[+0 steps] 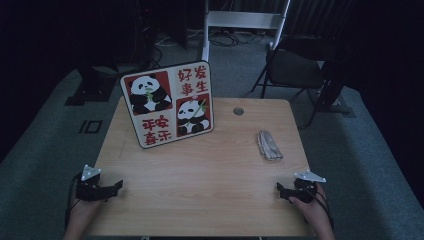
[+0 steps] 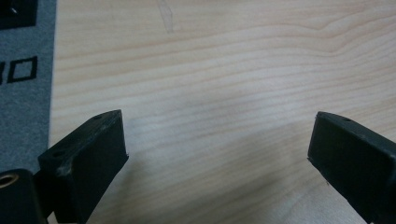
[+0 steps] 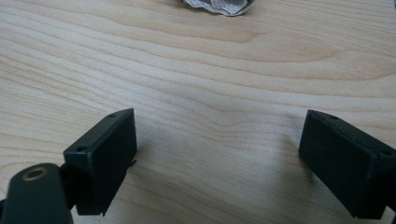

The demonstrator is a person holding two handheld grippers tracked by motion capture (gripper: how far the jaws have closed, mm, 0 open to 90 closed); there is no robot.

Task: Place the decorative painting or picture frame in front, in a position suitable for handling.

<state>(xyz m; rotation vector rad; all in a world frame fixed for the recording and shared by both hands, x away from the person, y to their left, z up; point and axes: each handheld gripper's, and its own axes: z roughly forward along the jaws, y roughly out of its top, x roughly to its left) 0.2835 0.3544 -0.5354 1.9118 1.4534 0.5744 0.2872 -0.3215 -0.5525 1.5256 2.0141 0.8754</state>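
Note:
A panda picture board [image 1: 170, 103] stands tilted on its edge at the back left of the wooden table [image 1: 200, 170]. A folded grey cloth [image 1: 269, 145] lies right of the middle; its near edge [image 3: 219, 5] shows at the top of the right gripper view. My left gripper [image 1: 118, 187] rests at the table's front left corner, held by a hand, open, nothing between its jaws [image 2: 217, 140]. My right gripper [image 1: 281, 190] sits at the front right, also open and empty [image 3: 217, 140], a little short of the cloth.
A round cable hole [image 1: 238, 111] sits at the table's back edge. A black folding chair [image 1: 295, 67] and a white frame [image 1: 245, 20] stand on the grey carpet behind. The table's left edge and the carpet [image 2: 23, 84] show beside the left gripper.

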